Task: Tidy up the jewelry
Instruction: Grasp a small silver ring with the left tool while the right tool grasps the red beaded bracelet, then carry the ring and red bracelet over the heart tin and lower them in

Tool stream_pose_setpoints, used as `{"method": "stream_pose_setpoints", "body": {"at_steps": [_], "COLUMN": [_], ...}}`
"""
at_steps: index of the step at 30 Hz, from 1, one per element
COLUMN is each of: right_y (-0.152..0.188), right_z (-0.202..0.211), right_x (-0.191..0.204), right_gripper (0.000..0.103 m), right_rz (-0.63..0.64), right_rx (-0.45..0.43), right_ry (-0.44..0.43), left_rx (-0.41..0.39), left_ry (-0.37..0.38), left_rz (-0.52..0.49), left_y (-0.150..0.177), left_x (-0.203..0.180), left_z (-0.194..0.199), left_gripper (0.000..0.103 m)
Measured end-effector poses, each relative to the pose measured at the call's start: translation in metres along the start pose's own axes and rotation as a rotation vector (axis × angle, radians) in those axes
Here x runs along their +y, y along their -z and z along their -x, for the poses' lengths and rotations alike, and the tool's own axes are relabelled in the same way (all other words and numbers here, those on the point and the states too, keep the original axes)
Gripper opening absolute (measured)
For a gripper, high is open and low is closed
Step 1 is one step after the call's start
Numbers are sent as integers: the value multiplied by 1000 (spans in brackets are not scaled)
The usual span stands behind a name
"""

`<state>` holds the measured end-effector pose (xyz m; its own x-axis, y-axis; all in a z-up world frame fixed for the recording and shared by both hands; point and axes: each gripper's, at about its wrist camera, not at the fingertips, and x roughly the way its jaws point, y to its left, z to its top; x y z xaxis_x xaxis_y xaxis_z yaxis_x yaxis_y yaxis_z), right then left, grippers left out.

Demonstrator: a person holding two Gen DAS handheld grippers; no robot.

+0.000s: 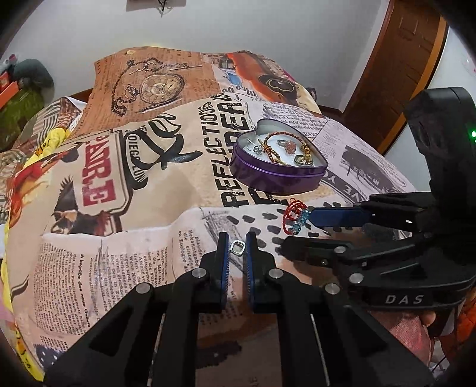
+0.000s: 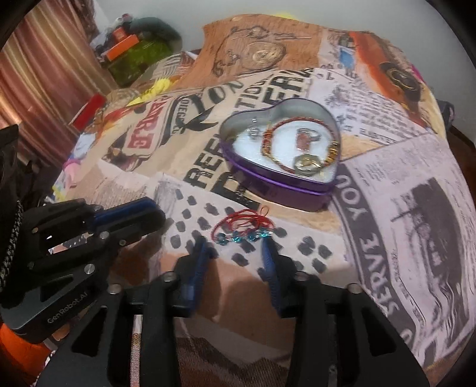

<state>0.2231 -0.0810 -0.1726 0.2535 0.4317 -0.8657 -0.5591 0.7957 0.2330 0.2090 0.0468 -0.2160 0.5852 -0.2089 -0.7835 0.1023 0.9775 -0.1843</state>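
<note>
Blurring in the right wrist view hides detail inside the purple heart tin (image 2: 276, 190), which holds one beaded bracelet (image 1: 275, 147) and roughly three rings. Left gripper (image 1: 237, 241) stands parted around one small silver ring (image 1: 236, 247); right gripper (image 2: 236, 242), marked "DAS", is released beside one red bracelet (image 2: 242, 227).

A newspaper-print cloth (image 1: 142, 190) covers the surface, showing a pocket watch at 11 o'clock and an orange car at 1 o'clock. A white wall (image 1: 267, 26) rises behind it. A brown wooden door (image 1: 395, 74) stands at 2 o'clock. In the right wrist view, a striped curtain (image 2: 44, 74) hangs at 10 o'clock beside an orange box (image 2: 122, 46).
</note>
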Motion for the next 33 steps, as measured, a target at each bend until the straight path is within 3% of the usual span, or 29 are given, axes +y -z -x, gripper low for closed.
{"method": "stream_pose_setpoints", "body": {"at_steps": [8,11,13,16,33], "right_y": [-6,-8,-9,-9,-4], "right_z": [-7,-7,-8,-6,55], "right_x": [0,-1,-1,-2,-7], "right_gripper": [45,33,19,8,7], "right_rz": [13,16,21,30,-14], "right_rx": [-7,-15,-23,-36,-224], "right_ry": [-9,21,20,23,89], "left_rx": [-4,-6,-8,-15,-105], "left_ry": [-1,-5,-8,-11,-13], "left_rz": [5,2,-2,-5,-44], "left_y": [-1,0,0,-2,-28], "left_x": [-2,-2,-3,-5,-28], "left_z": [1,3,5,9,40], "left_gripper": [9,9,9,9,9]}}
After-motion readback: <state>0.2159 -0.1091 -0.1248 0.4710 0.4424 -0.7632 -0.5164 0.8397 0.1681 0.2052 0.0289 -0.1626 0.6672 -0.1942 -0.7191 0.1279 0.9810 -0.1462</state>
